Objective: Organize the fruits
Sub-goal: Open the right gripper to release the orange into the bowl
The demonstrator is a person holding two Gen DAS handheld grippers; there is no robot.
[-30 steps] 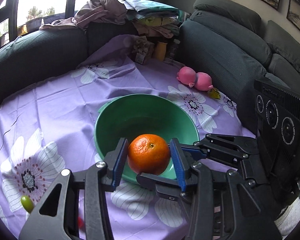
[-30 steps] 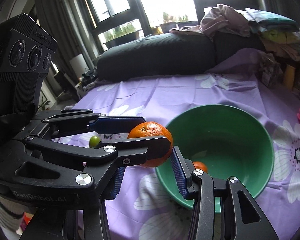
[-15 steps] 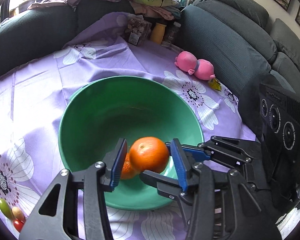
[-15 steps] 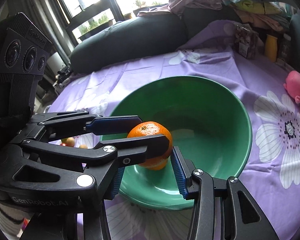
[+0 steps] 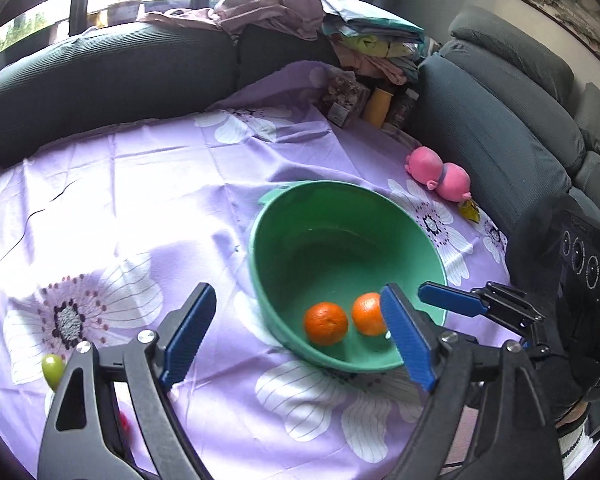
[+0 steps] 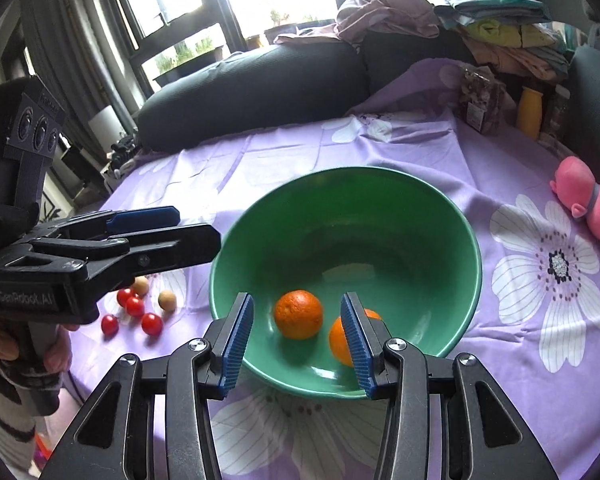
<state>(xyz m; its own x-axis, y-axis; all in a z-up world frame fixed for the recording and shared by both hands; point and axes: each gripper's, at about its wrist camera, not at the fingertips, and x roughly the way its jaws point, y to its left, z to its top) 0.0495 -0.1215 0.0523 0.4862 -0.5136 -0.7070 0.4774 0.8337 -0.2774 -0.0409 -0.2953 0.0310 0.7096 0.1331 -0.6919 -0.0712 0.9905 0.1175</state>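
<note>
A green bowl [image 5: 284, 304] [image 6: 456, 236] stands on the purple flowered cloth. Two oranges lie in it: one [image 5: 326, 323] [image 6: 298, 314] at the near side, the other [image 5: 366, 313] [image 6: 340, 340] beside it, partly behind a finger. My left gripper [image 5: 300, 340] is open and empty, held above the bowl's near-left rim; it also shows in the right wrist view [image 6: 172, 228]. My right gripper [image 6: 298, 336] is open and empty above the bowl's near edge; it also shows in the left wrist view [image 5: 448, 300]. A green grape [image 5: 53, 369] lies on the cloth.
Several cherry tomatoes [image 6: 134, 306] and two tan round fruits [image 6: 167, 301] lie on the cloth left of the bowl. A pink plush toy [image 5: 440, 174] [image 6: 588, 196] lies at the right. Dark sofas, a clothes pile [image 5: 340, 32] and a yellow bottle [image 6: 530, 114] ring the table's far side.
My left gripper has opened and dropped the orange into the bowl beside the other one, then drawn back and left. The bowl looks smaller and farther.
</note>
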